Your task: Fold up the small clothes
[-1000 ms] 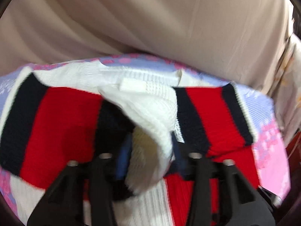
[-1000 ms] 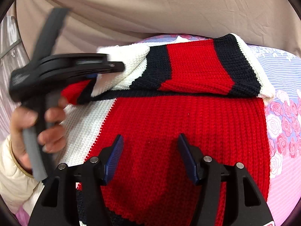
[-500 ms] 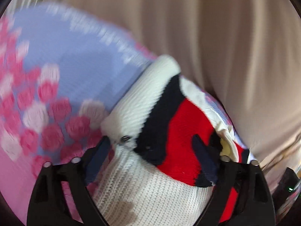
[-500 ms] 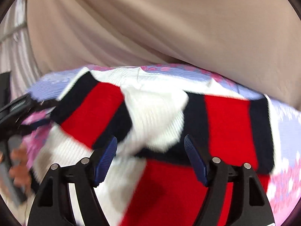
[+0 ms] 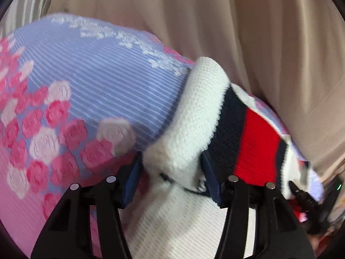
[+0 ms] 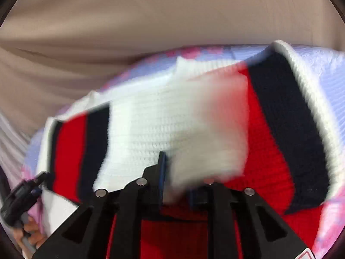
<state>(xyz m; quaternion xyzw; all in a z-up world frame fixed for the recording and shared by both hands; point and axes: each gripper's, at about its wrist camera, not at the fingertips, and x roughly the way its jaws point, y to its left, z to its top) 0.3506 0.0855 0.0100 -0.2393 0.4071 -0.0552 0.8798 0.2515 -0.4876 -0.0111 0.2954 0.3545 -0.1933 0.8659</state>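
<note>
A small knit sweater in red, navy and white stripes lies on a floral bedspread. In the left wrist view its white sleeve cuff [image 5: 194, 116] lies between the fingers of my left gripper [image 5: 170, 179], whose jaws stand open around it. In the right wrist view my right gripper [image 6: 179, 185] is shut on the white end of the other sleeve [image 6: 172, 127], lifted over the red body [image 6: 265, 151]. The left gripper [image 6: 19, 196] also shows at the lower left of that view.
The bedspread [image 5: 90, 90] is lilac with pink and white roses. A beige curtain [image 6: 151, 17] hangs close behind the bed. A person's hand [image 6: 28, 235] holds the left gripper's handle.
My left gripper let go of the white sleeve, swung to the sweater's left edge and stands open around the cuff. My right gripper closed on the white sleeve end and lifted it.
</note>
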